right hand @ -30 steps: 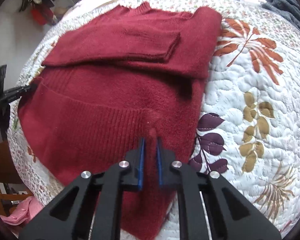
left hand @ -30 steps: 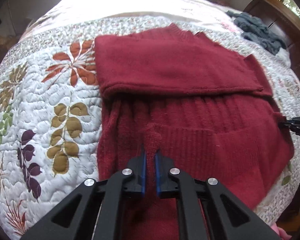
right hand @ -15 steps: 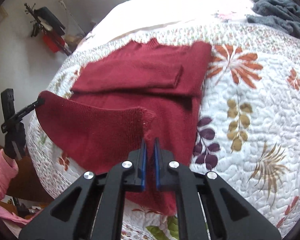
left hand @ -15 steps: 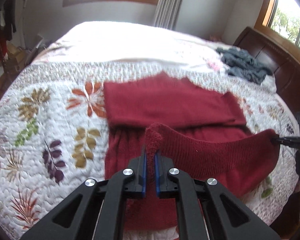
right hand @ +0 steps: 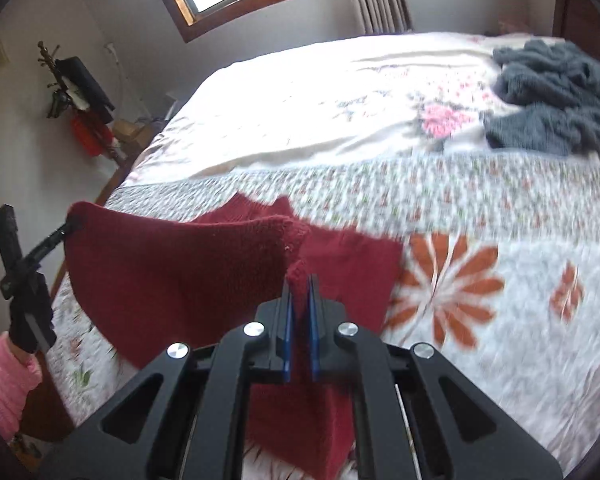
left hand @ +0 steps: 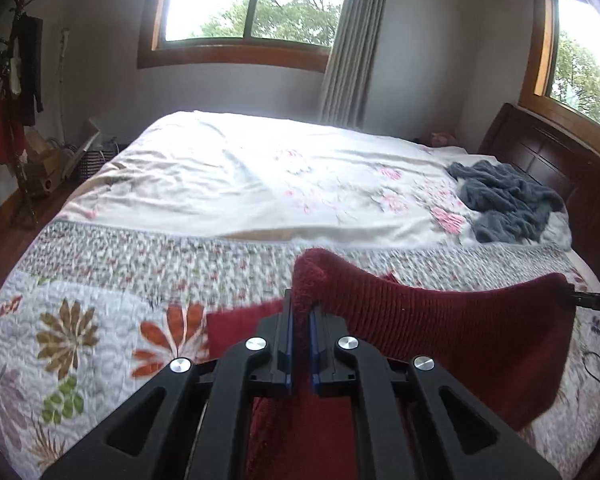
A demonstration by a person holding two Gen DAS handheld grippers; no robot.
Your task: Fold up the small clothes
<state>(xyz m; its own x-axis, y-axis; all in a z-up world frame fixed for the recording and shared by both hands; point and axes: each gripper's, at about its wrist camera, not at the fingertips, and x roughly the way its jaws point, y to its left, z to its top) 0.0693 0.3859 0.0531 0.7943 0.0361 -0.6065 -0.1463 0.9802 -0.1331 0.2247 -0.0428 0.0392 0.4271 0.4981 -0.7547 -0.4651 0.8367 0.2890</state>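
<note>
One red sweater (left hand: pixel 452 332), one grey garment (left hand: pixel 504 204), two tongs (left hand: pixel 300 316)

Bedroom with pale walls, wood-framed window (left hand: pixel 244 4) showing bright daylight and trees, grey curtain (left hand: pixel 352 44) beside it, second window (left hand: pixel 580 60) above dark wooden headboard (left hand: pixel 540 148), coat stand (left hand: pixel 20 80) at left wall, wooden floor (left hand: pixel 0 232).

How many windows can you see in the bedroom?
2. One wide wooden-framed window is on the wall beyond the bed; a second wooden-framed window is above the dark headboard. Others may be hidden.
</note>
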